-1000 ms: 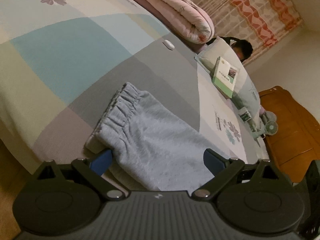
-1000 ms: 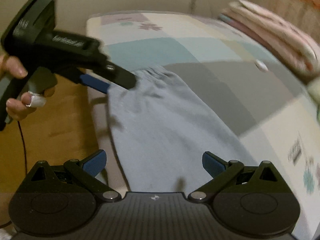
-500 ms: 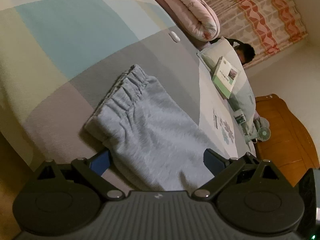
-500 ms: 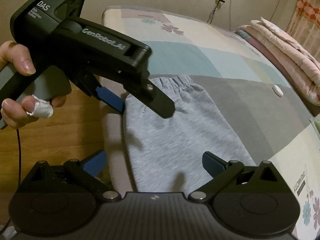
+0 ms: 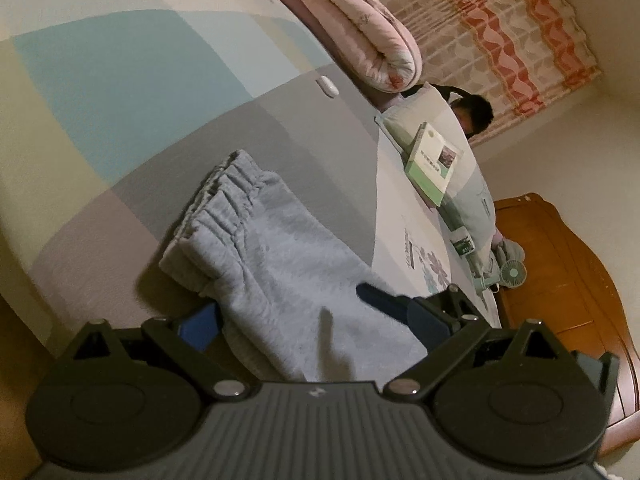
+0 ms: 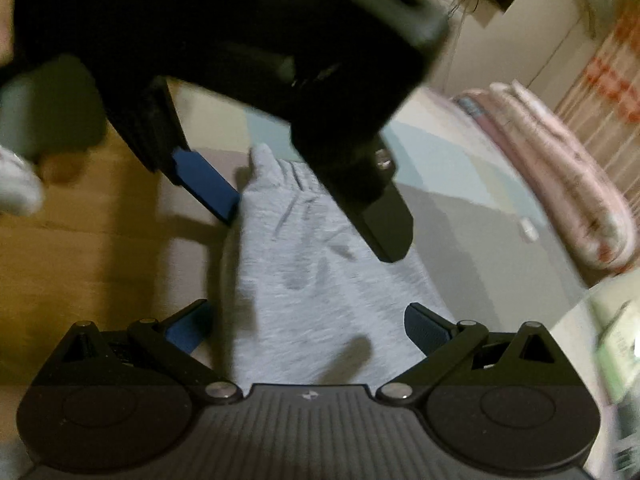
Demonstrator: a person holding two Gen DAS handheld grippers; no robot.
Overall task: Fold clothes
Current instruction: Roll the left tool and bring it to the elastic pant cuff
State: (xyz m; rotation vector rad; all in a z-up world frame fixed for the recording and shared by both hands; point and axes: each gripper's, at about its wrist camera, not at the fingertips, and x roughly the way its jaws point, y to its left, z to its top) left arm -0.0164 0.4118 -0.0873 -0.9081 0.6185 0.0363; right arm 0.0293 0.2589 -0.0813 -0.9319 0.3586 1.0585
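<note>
Grey sweatpants [image 5: 280, 264] lie folded on the bed near its edge, elastic waistband farthest from me; they also show in the right wrist view [image 6: 312, 280]. My left gripper [image 5: 316, 316] is open, its fingers astride the near part of the pants. In the right wrist view the left gripper [image 6: 316, 216] looms large and close above the waistband end. My right gripper [image 6: 308, 322] is open, straddling the pants' near end. A blue finger [image 5: 380, 300] of the right gripper pokes into the left wrist view.
The patchwork bedsheet [image 5: 120, 92] covers the bed. A rolled pink quilt [image 5: 360, 28] lies at the far side. A white remote [image 5: 328, 86], a pillow with a green book [image 5: 434, 160], a small fan [image 5: 512, 274] and a wooden headboard [image 5: 560, 280] lie to the right. Wooden floor [image 6: 80, 248] lies left.
Both grippers have moved closer together over the pants. The left gripper now fills the top of the right wrist view, and the right gripper's finger has entered the left wrist view.
</note>
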